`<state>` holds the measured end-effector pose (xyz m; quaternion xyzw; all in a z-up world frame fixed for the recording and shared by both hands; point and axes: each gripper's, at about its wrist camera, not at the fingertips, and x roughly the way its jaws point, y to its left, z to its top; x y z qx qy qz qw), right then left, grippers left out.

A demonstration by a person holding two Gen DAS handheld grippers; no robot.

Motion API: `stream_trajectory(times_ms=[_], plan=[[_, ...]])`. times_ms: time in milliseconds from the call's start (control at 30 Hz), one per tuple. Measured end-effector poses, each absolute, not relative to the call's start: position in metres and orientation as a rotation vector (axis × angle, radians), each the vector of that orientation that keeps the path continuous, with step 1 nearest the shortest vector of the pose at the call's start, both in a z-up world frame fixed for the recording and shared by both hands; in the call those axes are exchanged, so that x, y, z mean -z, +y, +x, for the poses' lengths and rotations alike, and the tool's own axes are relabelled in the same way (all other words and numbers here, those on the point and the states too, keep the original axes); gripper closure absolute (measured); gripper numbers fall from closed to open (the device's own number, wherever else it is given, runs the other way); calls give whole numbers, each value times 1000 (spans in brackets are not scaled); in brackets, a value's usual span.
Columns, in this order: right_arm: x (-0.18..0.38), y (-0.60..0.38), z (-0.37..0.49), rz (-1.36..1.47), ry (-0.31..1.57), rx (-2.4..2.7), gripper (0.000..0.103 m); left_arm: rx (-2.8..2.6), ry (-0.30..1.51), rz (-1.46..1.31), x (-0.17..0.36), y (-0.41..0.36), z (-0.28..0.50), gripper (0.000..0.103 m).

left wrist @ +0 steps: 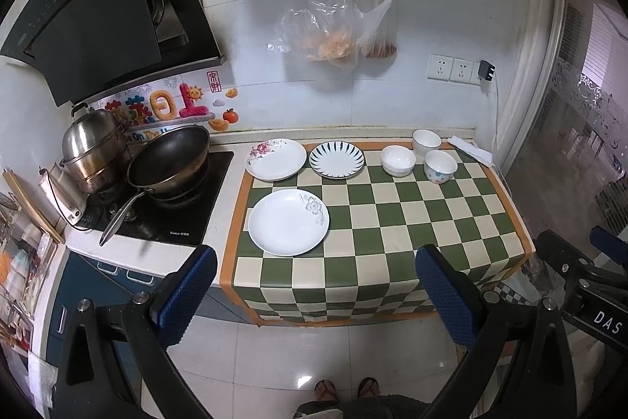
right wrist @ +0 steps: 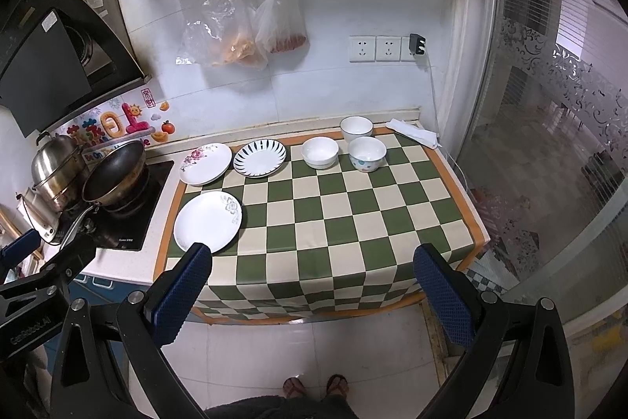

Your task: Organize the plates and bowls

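A green-and-cream checkered cloth with an orange border covers the worktop and serves as the landmark here. On its near left part lies a large white round plate with a grey flower print. At its far left corner, partly over the border, rests a white plate with pink flowers, and just beside that, further along the far edge, a white plate with dark blue radial stripes. Toward the far right of the cloth stand three bowls close together: a plain white bowl, a white bowl with a dark rim behind it nearest the wall, and a white bowl with coloured spots. A folded white cloth lies at the far right corner. Off the checkered cloth's left side sit a dark wok with a steel handle and a steel steamer pot on a black hob.

The left gripper hangs before the near edge of the checkered cloth, blue-padded fingers spread wide and holding nothing. The right gripper does likewise, its fingers wide apart and empty. A person's feet in sandals stand on the tiled floor below
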<state>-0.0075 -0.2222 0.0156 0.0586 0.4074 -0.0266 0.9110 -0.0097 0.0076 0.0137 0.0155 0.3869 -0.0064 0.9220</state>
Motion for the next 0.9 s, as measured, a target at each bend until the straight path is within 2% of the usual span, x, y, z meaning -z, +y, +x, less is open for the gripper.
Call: stream_trajectory(times_ms=[900], plan=[[-15,-226,-17,122,828,52,0,1,782,38,-14,12,-16,0]])
